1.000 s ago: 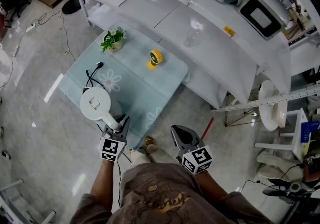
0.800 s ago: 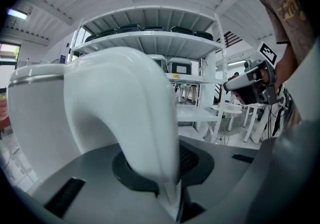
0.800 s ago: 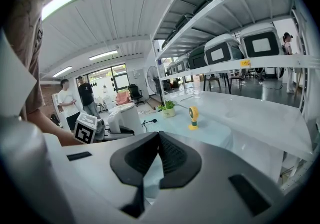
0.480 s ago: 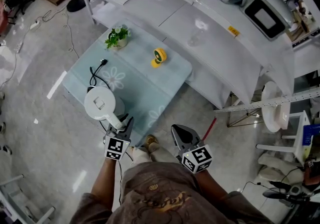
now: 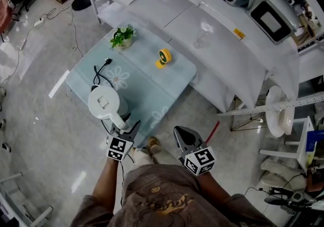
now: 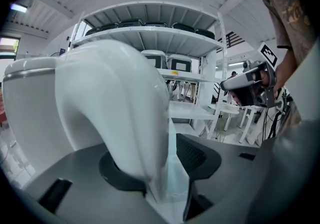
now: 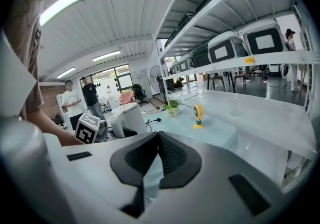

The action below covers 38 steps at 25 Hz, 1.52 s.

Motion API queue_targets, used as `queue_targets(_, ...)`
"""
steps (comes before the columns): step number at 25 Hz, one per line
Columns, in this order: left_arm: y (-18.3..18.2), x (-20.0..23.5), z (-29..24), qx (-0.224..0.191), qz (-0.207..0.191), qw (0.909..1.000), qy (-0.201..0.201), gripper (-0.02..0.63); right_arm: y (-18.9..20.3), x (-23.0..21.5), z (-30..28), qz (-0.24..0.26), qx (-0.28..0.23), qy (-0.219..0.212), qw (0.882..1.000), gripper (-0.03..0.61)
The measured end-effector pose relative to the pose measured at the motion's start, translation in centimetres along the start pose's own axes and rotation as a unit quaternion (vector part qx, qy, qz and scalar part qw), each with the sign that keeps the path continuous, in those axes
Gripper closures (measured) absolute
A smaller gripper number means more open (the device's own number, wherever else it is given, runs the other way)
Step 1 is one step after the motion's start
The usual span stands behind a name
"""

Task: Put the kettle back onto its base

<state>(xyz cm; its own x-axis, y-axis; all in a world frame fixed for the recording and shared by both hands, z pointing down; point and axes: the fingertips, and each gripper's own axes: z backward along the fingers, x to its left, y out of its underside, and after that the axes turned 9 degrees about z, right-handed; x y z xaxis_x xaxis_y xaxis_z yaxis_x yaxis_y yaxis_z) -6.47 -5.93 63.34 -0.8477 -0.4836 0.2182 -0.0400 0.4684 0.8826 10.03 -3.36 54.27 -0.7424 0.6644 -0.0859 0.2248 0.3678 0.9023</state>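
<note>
Looking steeply down past the person's chest, two hand-held grippers point forward. The right gripper (image 5: 183, 132) hangs over the floor with its jaws closed together on nothing, well apart from the work. The left gripper (image 5: 124, 127) is the nearer one. Its jaws have just been opening and stand wide, with the handle (image 6: 115, 113) of the white kettle (image 5: 104, 103) upright between them, against the left pad and clear of the right.

The kettle stands directly ahead of this gripper on the near corner of the pale blue table (image 5: 152, 89), handle pointing back at the hand. Its base is hidden beneath it. A black cord (image 5: 96, 75) trails from under it, so it appears seated, and drawing straight back should free the handle.

Farther off sit a small plant (image 5: 122, 36) and a yellow fan (image 5: 163, 58), then white shelves (image 5: 212, 24).
</note>
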Motion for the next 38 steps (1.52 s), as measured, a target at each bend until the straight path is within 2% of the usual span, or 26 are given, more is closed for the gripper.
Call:
queue_targets(3,0.5,-0.2,-0.1,0.007,0.011,0.9999,0.008,0.371,0.2,0.1,0.0,0.001,0.001,-0.003,1.0,0.578)
queue_targets(12,0.1,0.1,1.3,0.007,0.008,0.9999,-0.01,0.37,0.0,0.4,-1.1,0.003,0.002,-0.02,1.0,0.578)
queue_targets(26,-2.5,1.4,7.7,-0.016,0.024,0.9982,-0.052,0.37,-2.5,3.4,-4.9,0.033,-0.019,-0.087,0.996,0.578)
queue_targets(33,-5.6,1.0,11.5,-0.043,0.029,0.9958,-0.075,0.37,-4.6,4.6,-5.9,0.036,-0.043,-0.111,0.992,0.578)
queue_targets(38,-8.3,1.0,14.0,-0.08,0.048,0.9911,-0.094,0.37,-6.5,5.2,-6.1,0.046,-0.065,-0.122,0.989,0.578)
